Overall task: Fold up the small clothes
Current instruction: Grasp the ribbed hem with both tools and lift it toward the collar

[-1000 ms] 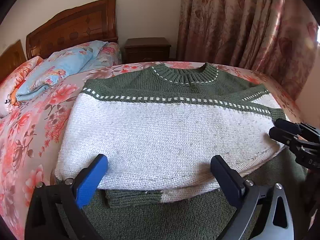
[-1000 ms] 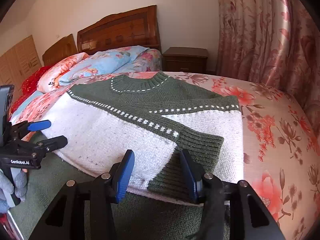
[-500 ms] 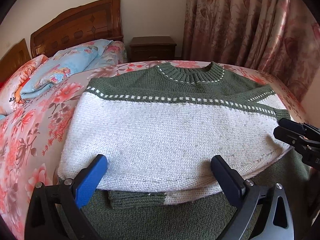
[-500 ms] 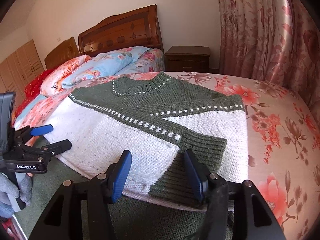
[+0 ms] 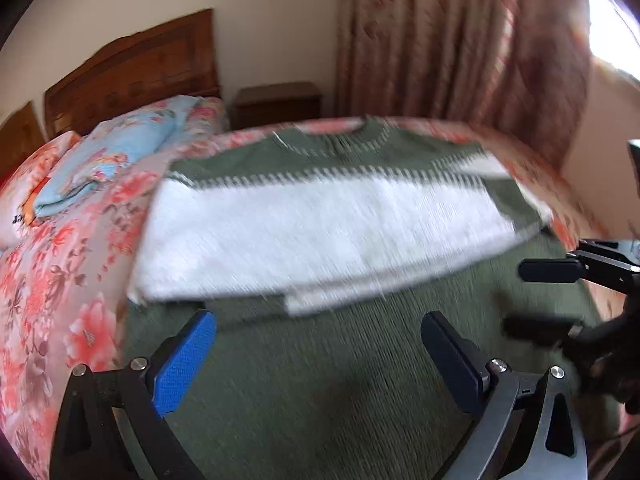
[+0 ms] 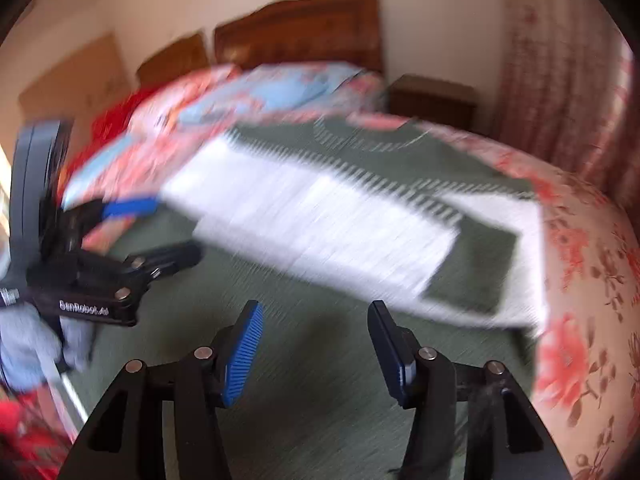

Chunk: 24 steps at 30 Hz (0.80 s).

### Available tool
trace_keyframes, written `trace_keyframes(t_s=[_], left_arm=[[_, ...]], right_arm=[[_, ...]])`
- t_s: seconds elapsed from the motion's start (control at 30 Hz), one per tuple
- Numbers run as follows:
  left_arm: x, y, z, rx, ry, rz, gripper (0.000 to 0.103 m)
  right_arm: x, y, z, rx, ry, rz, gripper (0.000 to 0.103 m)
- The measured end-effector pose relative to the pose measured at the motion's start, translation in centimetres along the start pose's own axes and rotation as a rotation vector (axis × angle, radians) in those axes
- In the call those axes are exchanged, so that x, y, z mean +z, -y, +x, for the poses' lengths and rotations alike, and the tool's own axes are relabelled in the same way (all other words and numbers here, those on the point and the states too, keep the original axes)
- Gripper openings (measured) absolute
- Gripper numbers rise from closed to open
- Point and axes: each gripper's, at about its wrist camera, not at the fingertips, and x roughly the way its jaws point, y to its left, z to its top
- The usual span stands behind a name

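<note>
Green and white knit: the sweater [image 5: 320, 224] lies flat on the bed [image 5: 72, 264], collar toward the headboard [image 5: 132, 68]. Its white middle band is folded across the body, and a green lower part spreads toward you beneath both tools. In the right wrist view a sleeve with a green cuff [image 6: 472, 264] lies folded over the white band. Both views are smeared by motion, so you cannot read the stitch detail.

Your left tongs [image 5: 320, 360] stand wide apart, holding nothing, over the green lower part. Your right tongs [image 6: 316, 352] are likewise apart and hold nothing, over the same green stretch, near the folded edge. Each tool shows at the edge of the other's view, well apart from it.

Around the sweater you have a flowered bedsheet [image 6: 584, 264], a blue flowered quilt [image 5: 116, 156] folded near the headboard, a dark wooden nightstand [image 5: 278, 102] and a patterned curtain [image 5: 452, 52]. Nothing rests on top of the sweater.
</note>
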Motion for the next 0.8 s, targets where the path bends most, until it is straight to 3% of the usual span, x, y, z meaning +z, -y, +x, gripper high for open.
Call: trace_keyframes(t_s=[0.03,0.13,0.27,0.33,0.43,0.47,0.53,0.6,0.67,0.8], left_arm=[[-0.7,0.3,0.6,0.001,-0.033,0.017,0.103],[-2.5,-0.5,0.1,-0.007,-0.103,0.028,0.103],[-6.1,-4.1,-2.9,-0.043,-0.125,0.036,0.103],[-7.3,-6.0,-3.9,-0.018,-0.134,0.013,0.103],[-8.2,-6.5,-5.2,-0.017,-0.130,-0.004,0.103],[-8.0,-5.8,-5.2,-0.002,-0.137,0.006,0.103],[-7.3,-3.7,-5.3,-0.066,-0.128,0.025,0.103],[-6.1,-0.9,-5.6,-0.124,-0.088,0.080,0.103],[-5.2,1.3,-5.0,-0.104,-0.074,0.137,0.103],[-5.9,1.4,-3.0,-0.093,-0.144,0.156,0.103]], right_arm=[[-0.7,-1.0,0.9,-0.008,-0.045,-0.034,0.058],[-2.8,-2.6,0.8,-0.068,-0.025,-0.136,0.057],[-6.5,-0.4,-2.7,-0.048,-0.119,-0.161,0.057],[-8.3,1.3,-4.3,0.001,-0.145,-0.096,0.059],[-10.0,2.5,-6.5,-0.041,-0.173,-0.100,0.057],[-10.2,2.4,-6.3,-0.083,-0.234,-0.093,0.057],[-9.2,1.1,-6.6,-0.105,-0.208,-0.120,0.056],[-7.3,-1.3,-7.2,0.017,-0.121,-0.140,0.056],[-5.3,-4.3,-6.5,0.112,-0.069,-0.188,0.056],[-5.0,-7.8,-2.2,0.062,-0.159,-0.321,0.056]])
